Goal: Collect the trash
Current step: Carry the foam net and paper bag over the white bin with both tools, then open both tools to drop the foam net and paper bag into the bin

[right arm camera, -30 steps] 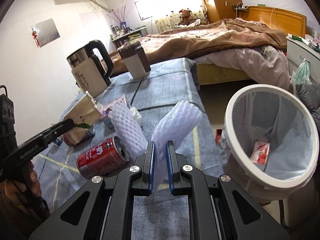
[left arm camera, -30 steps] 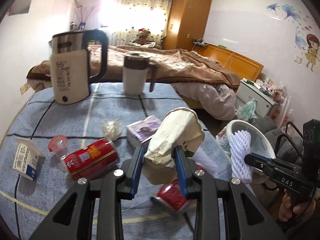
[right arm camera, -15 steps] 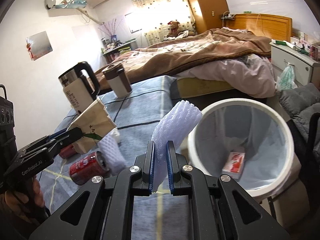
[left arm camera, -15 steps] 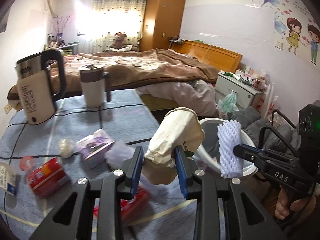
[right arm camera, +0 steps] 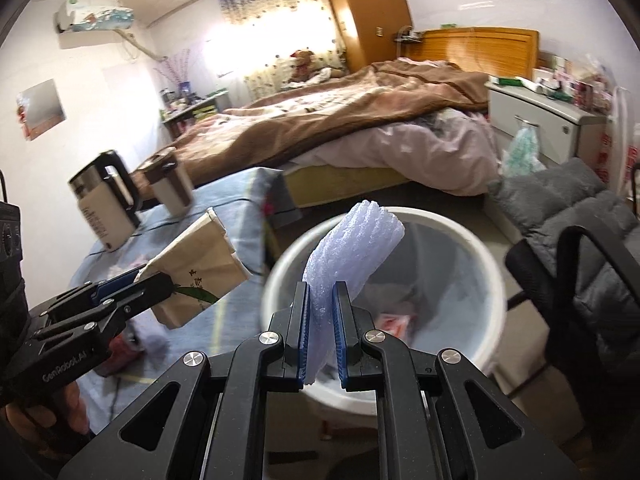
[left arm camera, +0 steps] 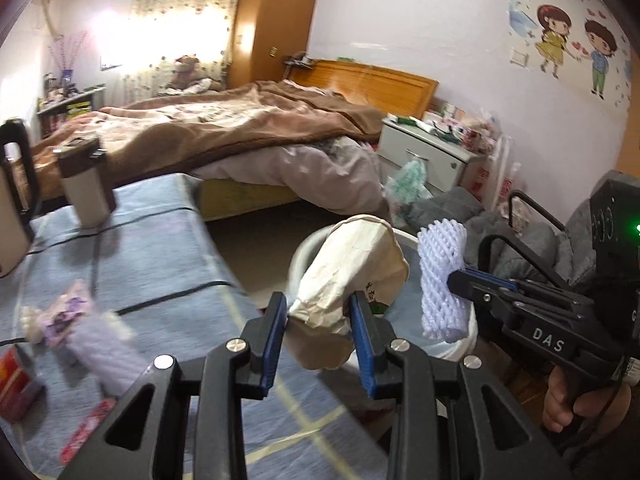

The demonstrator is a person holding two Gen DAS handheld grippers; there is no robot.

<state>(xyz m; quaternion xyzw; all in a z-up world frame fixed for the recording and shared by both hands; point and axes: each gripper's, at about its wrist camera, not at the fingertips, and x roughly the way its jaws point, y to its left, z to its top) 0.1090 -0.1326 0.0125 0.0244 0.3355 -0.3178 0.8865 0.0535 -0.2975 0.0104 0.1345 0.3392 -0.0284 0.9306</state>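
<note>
Holding trash: both grippers are clamping one piece each beside the table edge.
Paper bag (left arm camera: 352,268): crumpled, tan, sitting pinched at its lower end between the blue pads of the left gripper (left arm camera: 318,338); hanging in front of the bin's near rim.
Foam net sleeve (right arm camera: 352,248): white, ribbed, sitting squeezed flat between the nearly touching pads of the right gripper (right arm camera: 322,344); leaning over the bin's mouth.
Trash bin (right arm camera: 490,280): white, round, lined with a pale bag, standing on the floor just beside the table; a red-and-white packet (right arm camera: 394,322) is lying inside.
Table cloth (left arm camera: 132,248): blue, lined; blurred litter is lying at its left, including a purple packet (left arm camera: 64,314) and a red can (left arm camera: 14,384).
Kettle (right arm camera: 104,204) and mug (right arm camera: 170,184): standing upright at the table's far end.
Bed (left arm camera: 240,132): lying behind, under a brown blanket.
</note>
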